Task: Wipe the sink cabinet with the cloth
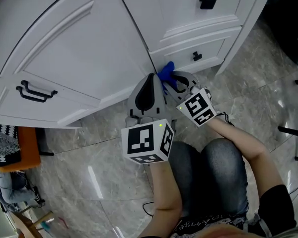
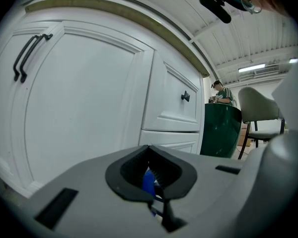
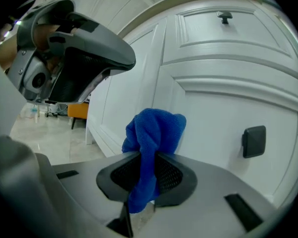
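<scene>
Right gripper view first: right gripper clamped on the blue cloth, wad bunched up past the tips, tail dangling down through the gap. Points straight at the white sink cabinet, with the lower drawer panel right behind the wad and a black knob off to the right. Close to the panel, but can't tell if actually touching.

Over in the left gripper view, left gripper pinched together on nothing, sitting just left of the other one and aimed at the big door. Tiny blue sliver low in its gap, no idea what.

Probably just needs a short push forward with the right hand, then sideways strokes along the panel.
</scene>
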A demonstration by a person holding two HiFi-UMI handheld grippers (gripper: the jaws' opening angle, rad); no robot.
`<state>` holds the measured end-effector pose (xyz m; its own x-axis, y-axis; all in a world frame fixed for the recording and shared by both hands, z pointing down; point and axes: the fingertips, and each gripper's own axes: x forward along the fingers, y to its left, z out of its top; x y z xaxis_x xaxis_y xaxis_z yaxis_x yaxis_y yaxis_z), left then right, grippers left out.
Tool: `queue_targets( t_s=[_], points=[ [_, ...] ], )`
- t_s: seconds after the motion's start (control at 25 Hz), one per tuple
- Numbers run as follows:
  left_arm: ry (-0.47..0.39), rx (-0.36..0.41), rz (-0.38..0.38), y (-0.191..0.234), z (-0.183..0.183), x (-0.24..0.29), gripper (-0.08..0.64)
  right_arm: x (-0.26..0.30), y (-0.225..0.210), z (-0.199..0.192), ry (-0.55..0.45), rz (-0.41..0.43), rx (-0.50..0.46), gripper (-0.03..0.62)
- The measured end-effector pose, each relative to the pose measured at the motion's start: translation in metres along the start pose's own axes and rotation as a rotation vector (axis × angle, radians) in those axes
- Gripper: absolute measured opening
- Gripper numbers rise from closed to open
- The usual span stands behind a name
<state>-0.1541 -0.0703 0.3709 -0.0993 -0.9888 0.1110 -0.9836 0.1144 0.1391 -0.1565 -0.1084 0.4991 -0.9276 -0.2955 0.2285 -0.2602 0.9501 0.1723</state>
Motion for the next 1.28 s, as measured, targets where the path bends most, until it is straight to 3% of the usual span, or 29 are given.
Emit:
queue_targets(
  t_s=[1.28],
  points=[
    [0.0,-0.002,-0.018,-0.004,0.0,0.002,0.005,-0.01,-0.023,-0.008,-0.013,-0.062,-0.03,0.08]
  ],
)
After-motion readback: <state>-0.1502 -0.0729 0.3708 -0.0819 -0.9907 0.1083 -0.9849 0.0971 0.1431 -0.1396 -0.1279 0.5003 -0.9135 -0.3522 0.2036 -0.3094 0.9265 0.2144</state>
